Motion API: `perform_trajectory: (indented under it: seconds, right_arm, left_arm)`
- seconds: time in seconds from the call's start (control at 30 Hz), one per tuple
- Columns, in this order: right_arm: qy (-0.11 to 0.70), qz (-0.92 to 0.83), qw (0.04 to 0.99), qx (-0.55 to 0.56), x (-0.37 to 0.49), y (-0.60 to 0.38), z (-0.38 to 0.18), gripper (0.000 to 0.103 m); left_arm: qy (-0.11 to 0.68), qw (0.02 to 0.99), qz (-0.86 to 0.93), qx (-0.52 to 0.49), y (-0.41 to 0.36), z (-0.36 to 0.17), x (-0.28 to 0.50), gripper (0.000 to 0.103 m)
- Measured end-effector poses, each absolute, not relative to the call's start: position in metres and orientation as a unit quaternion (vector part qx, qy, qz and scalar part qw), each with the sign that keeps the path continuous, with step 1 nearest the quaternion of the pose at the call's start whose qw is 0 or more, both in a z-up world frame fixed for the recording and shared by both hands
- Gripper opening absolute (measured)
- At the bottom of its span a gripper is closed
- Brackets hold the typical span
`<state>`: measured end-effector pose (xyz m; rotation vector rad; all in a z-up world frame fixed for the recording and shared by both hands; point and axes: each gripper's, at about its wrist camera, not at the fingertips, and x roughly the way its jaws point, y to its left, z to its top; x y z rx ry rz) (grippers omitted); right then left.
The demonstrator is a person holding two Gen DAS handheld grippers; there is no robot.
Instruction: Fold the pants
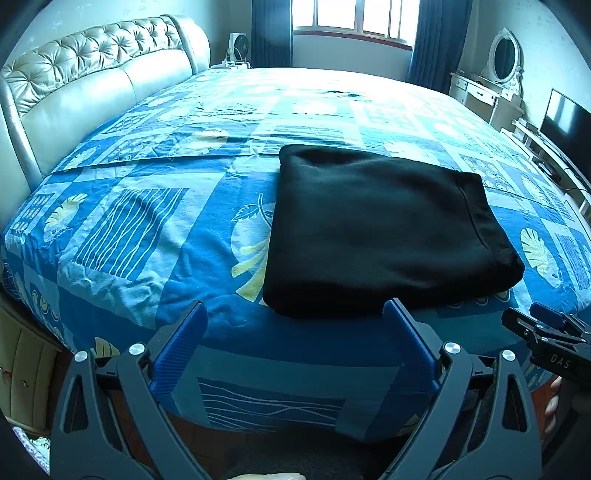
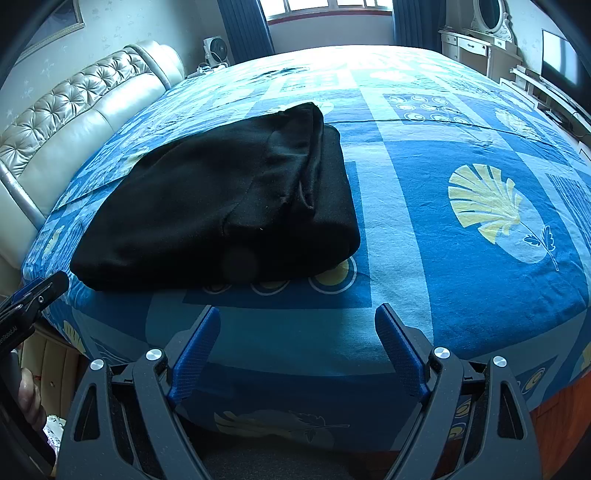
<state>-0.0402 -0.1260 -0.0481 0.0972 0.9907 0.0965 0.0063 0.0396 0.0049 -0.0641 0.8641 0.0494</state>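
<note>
The black pants [image 1: 384, 229] lie folded into a thick rectangle on the blue patterned bed sheet [image 1: 147, 221], near the bed's front edge. They also show in the right wrist view [image 2: 221, 206], with the waistband layers on top. My left gripper [image 1: 295, 314] is open and empty, held just in front of the pants' near edge. My right gripper [image 2: 297, 317] is open and empty, in front of and to the right of the pants. The right gripper's tip shows at the left wrist view's right edge [image 1: 543, 325], and the left gripper's tip [image 2: 37, 291] shows in the right wrist view.
A padded beige headboard [image 1: 92, 85] runs along the left. A white dressing table with an oval mirror [image 1: 495, 81] and a TV [image 1: 565, 118] stand at the right. A window with dark curtains [image 1: 354, 18] and a small fan [image 1: 238, 46] are at the far side.
</note>
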Motion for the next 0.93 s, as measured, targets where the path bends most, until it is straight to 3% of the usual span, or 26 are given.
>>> perform_trajectory:
  seconds: [0.43,0.5,0.63,0.93]
  right_arm:
    - [0.478,0.048,0.876,0.045,-0.041,-0.124,-0.051,0.085]
    - [0.478,0.048,0.876,0.045,-0.042,-0.124,-0.051,0.085]
    - [0.478,0.054,0.876,0.046,-0.042,-0.123,-0.052,0.085]
    - [0.454,0.056,0.887,0.060,-0.042,-0.131,-0.036,0.085]
  left_arm:
    - [0.418,0.908,0.022,-0.027,0.038,0.006,0.005,0.096]
    - [0.413,0.910,0.021,-0.035,0.039,0.009,0.005,0.101]
    - [0.384,0.921,0.022,-0.063,0.045,0.021,-0.001,0.101]
    - [0.363,0.931,0.017,-0.024,0.029,0.029,-0.008,0.101]
